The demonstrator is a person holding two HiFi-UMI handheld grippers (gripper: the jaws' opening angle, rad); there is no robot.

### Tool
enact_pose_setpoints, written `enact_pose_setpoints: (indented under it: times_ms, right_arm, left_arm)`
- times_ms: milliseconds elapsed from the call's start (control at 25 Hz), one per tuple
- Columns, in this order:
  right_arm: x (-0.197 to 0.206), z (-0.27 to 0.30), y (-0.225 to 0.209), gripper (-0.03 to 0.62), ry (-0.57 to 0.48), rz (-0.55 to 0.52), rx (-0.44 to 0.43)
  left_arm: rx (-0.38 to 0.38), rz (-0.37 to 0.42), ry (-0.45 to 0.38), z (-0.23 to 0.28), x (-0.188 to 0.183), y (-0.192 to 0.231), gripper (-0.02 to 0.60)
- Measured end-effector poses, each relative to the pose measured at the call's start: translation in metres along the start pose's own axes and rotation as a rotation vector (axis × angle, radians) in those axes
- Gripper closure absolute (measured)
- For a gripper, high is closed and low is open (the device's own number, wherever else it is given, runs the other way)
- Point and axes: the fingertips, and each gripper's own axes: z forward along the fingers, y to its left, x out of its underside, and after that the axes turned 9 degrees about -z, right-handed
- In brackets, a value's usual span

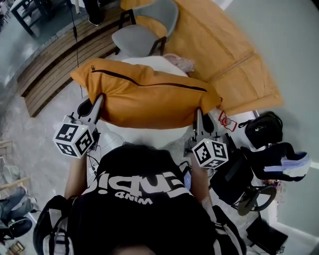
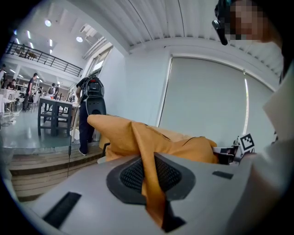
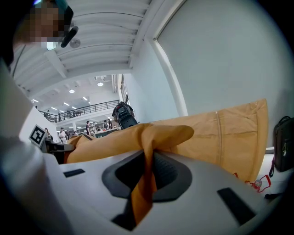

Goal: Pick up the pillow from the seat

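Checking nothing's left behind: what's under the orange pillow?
A white seat shows around the pillow, with something pinkish at its far edge. The part directly beneath is covered.

**Surroundings of the Work Place**

At the top of the head view a grey chair is seen, just beside a large orange fabric surface on which seams can be noticed. To the left of the chair a wooden step is laid across the grey floor, and a black table is placed beyond it. At the right side a black bag is found, near a dark bundle with a pale blue part. In the left gripper view a person with a black backpack is seen from behind, next to a dark table. A railed balcony is seen above.
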Motion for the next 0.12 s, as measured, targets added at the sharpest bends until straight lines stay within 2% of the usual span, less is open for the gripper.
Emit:
enact_pose_setpoints:
  times_ms: [120]
  right_arm:
    - [0.0021, -0.0019, 0.0026, 0.542, 0.003, 0.006, 0.000]
  left_arm:
    - [-0.001, 0.000, 0.007, -0.0021, 0.0007, 0.0015, 0.540]
